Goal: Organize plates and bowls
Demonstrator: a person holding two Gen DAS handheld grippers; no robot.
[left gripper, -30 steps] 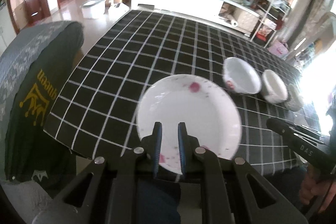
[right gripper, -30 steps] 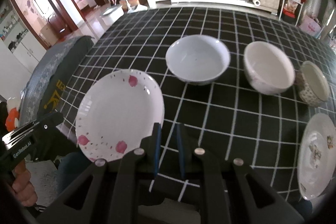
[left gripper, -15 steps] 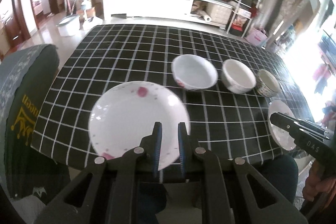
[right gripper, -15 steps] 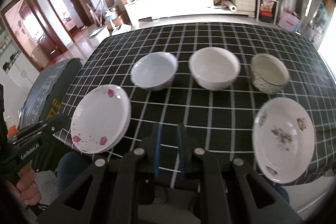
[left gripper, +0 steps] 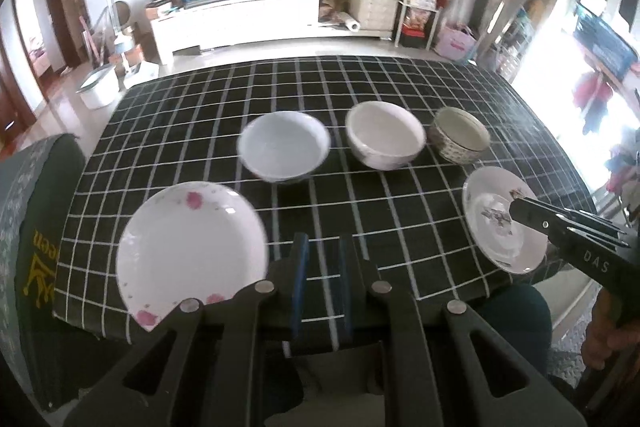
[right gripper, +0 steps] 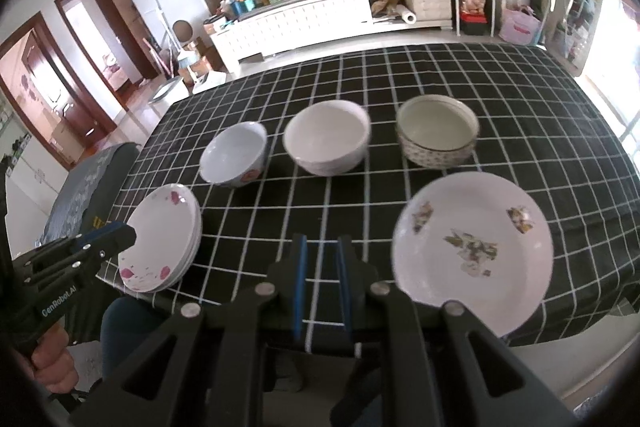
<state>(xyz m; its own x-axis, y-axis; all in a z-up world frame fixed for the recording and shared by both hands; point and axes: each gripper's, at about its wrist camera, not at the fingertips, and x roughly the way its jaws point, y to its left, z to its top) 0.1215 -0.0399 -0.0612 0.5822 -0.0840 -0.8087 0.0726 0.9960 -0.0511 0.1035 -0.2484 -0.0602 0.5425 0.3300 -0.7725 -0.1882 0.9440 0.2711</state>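
On the table (left gripper: 400, 83) with the black checked cloth, three bowls stand in a row across the middle: a pale blue bowl (left gripper: 284, 147), a white bowl (left gripper: 385, 140) and a patterned bowl (left gripper: 459, 140). A pink-flowered plate (left gripper: 191, 247) lies at the near left corner and a brown-flowered plate (right gripper: 473, 250) at the near right corner. The left gripper (left gripper: 322, 287) and right gripper (right gripper: 322, 287) hover over the near edge, jaws nearly closed and empty

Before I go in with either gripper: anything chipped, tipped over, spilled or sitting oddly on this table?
Nothing stands out. The three bowls, the bluish one, the white one and the patterned one, stand upright in a row. The pink-flowered plates sit stacked near the table's front edge, the brown-flowered plate flat. No spills or chips visible.
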